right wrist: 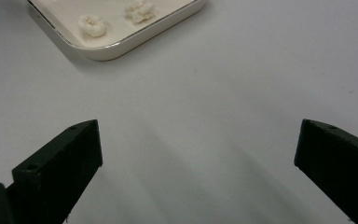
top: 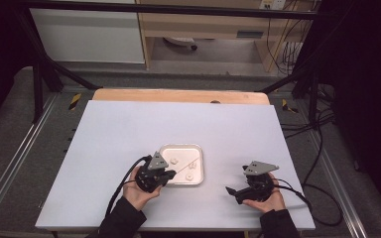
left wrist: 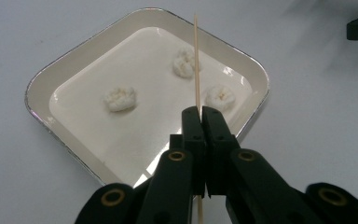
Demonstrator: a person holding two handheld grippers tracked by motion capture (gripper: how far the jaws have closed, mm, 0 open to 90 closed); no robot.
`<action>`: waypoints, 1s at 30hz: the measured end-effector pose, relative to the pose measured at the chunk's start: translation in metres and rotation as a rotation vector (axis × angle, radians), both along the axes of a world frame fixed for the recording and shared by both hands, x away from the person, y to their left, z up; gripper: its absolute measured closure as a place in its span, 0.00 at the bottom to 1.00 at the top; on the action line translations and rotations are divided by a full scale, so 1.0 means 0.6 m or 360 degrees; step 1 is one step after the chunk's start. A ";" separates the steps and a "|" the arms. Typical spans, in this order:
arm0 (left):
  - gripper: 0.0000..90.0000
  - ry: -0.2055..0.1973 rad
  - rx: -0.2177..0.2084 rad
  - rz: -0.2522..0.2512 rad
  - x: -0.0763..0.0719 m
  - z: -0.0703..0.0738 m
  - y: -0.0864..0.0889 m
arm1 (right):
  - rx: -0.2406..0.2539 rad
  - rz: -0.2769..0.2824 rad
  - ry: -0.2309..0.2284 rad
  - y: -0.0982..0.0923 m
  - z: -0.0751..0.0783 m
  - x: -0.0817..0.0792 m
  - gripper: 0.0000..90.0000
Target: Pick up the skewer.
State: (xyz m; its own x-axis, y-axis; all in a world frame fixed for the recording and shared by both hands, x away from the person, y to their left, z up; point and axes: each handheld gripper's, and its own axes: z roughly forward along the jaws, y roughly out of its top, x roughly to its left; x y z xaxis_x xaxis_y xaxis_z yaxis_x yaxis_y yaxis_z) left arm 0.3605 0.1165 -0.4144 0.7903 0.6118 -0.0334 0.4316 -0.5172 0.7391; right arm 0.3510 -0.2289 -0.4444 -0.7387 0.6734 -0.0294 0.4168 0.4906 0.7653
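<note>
- Left claw (left wrist: 200, 112) is clenched on a thin wooden skewer (left wrist: 196, 60), its tip poised above the tray (left wrist: 42, 88).
- 3 white puffy pieces (left wrist: 120, 98) lie loose in that tray on the bench (top: 129, 129); none looks speared yet.
- Right claw (right wrist: 198, 168) hangs released, well apart, holding nothing.

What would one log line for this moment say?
left gripper: shut on skewer, over tray | right gripper: open, holds nothing, beside tray | tray: three white pieces | none skewered yet
</note>
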 end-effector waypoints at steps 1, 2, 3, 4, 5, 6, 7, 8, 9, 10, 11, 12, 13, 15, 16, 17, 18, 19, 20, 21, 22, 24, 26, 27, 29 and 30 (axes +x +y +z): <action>0.99 0.0000 0.0000 0.0000 0.000 0.000 0.000 | 0.0000 0.0000 0.0000 0.000 0.000 0.000 0.02; 0.99 0.0002 0.0004 -0.0006 0.000 0.001 -0.001 | -0.0031 0.0011 -0.0009 0.005 0.001 0.000 0.02; 0.99 0.0005 0.0009 -0.0013 0.000 0.001 -0.002 | -0.0031 0.0011 -0.0009 0.005 0.001 0.000 0.02; 0.99 0.0005 0.0012 -0.0021 0.000 0.001 -0.003 | -0.0049 0.0017 -0.0015 0.008 0.001 0.000 0.02; 0.99 0.0009 0.0019 -0.0029 0.001 0.002 -0.003 | -0.0064 0.0026 -0.0026 0.011 0.001 0.000 0.02; 0.99 0.0010 0.0020 -0.0036 0.001 0.002 -0.004 | -0.0080 0.0033 -0.0036 0.013 0.002 0.000 0.02; 0.99 0.0013 0.0022 -0.0043 0.001 0.003 -0.006 | -0.0102 0.0038 -0.0043 0.015 0.002 -0.001 0.02; 0.99 0.0014 0.0031 -0.0051 0.001 0.003 -0.007 | -0.0121 0.0043 -0.0053 0.017 0.003 -0.001 0.02; 0.99 0.0012 0.0034 -0.0059 0.001 0.004 -0.008 | -0.0134 0.0048 -0.0061 0.019 0.003 -0.001 0.02; 0.99 0.0013 0.0043 -0.0071 0.001 0.005 -0.009 | -0.0156 0.0059 -0.0076 0.021 0.005 -0.001 0.03; 0.99 0.0013 0.0044 -0.0079 0.000 0.005 -0.010 | -0.0156 0.0059 -0.0076 0.021 0.005 -0.001 0.03; 0.99 0.0014 0.0048 -0.0090 0.000 0.006 -0.010 | -0.0182 0.0068 -0.0090 0.024 0.008 -0.001 0.03; 0.99 0.0013 0.0052 -0.0099 0.000 0.006 -0.011 | -0.0182 0.0068 -0.0090 0.024 0.008 -0.001 0.03; 0.99 0.0013 0.0059 -0.0119 0.001 0.008 -0.014 | -0.0202 0.0079 -0.0104 0.027 0.010 -0.001 0.03; 0.99 0.0013 0.0054 -0.0122 0.001 0.009 -0.017 | -0.0214 0.0086 -0.0115 0.029 0.011 -0.001 0.03; 0.99 0.0012 0.0060 -0.0132 0.001 0.011 -0.019 | -0.0255 0.0098 -0.0133 0.033 0.014 -0.001 0.04; 0.99 0.0010 0.0070 -0.0148 0.002 0.012 -0.020 | -0.0255 0.0098 -0.0133 0.033 0.014 -0.001 0.04; 0.99 0.0008 0.0073 -0.0155 0.002 0.013 -0.023 | -0.0282 0.0117 -0.0154 0.038 0.017 -0.002 0.04; 0.99 0.0006 0.0087 -0.0167 0.002 0.015 -0.024 | -0.0295 0.0126 -0.0169 0.040 0.018 -0.002 0.05; 0.99 0.0003 0.0091 -0.0175 0.002 0.017 -0.027 | -0.0312 0.0138 -0.0179 0.042 0.019 -0.003 0.05; 0.99 0.0002 0.0095 -0.0183 0.002 0.020 -0.030 | -0.0312 0.0138 -0.0179 0.042 0.019 -0.003 0.05; 0.99 -0.0007 0.0112 -0.0206 0.003 0.025 -0.036 | -0.0358 0.0157 -0.0204 0.046 0.022 -0.004 0.06; 0.99 -0.0014 0.0129 -0.0225 0.004 0.030 -0.044 | -0.0406 0.0190 -0.0252 0.051 0.028 -0.006 0.07; 0.99 -0.0015 0.0138 -0.0237 0.005 0.033 -0.048 | -0.0406 0.0190 -0.0252 0.051 0.028 -0.006 0.07; 0.99 -0.0020 0.0157 -0.0259 0.006 0.036 -0.057 | -0.0437 0.0229 -0.0297 0.055 0.032 -0.008 0.10; 0.99 -0.0020 0.0171 -0.0271 0.006 0.038 -0.061 | -0.0437 0.0229 -0.0297 0.055 0.032 -0.008 0.10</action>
State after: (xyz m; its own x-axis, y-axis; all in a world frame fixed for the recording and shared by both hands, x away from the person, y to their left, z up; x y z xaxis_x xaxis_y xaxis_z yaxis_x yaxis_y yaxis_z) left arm 0.3640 0.0799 -0.3914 0.8828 0.4685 0.0352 0.3222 -0.6582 0.6805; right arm 0.3463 -0.1958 -0.4255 -0.7902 0.5112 -0.3379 0.1942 0.7320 0.6531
